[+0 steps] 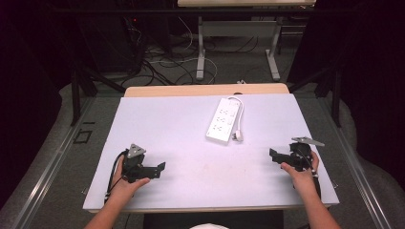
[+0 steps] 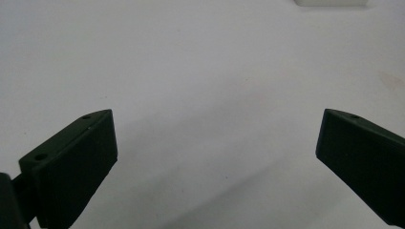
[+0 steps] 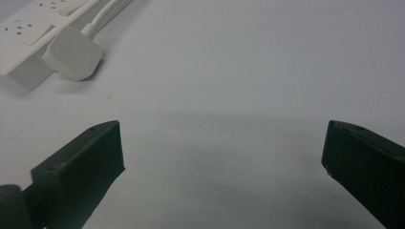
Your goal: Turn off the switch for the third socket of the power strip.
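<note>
Power strip [image 1: 222, 120] lies flat at table's [image 1: 157, 119] 12 o'clock, plug [image 1: 237, 136] touching its near end, cord looped alongside. Left gripper [image 1: 161, 168] and right gripper [image 1: 272, 154]: jaws wide apart, empty. Judged rigid, light, smooth plastic (may slip); you grip across strip's long edges, mid-length.

1. The left gripper [image 1: 160, 168] is black, with a grey three-cornered plate on top and a black cable trailing from it.
2. The right gripper [image 1: 272, 155] is black too, with a grey plate.
3. Each jaw is a flat black block with small screw holes.
4. Both forearms are bare, without sleeves.
</note>
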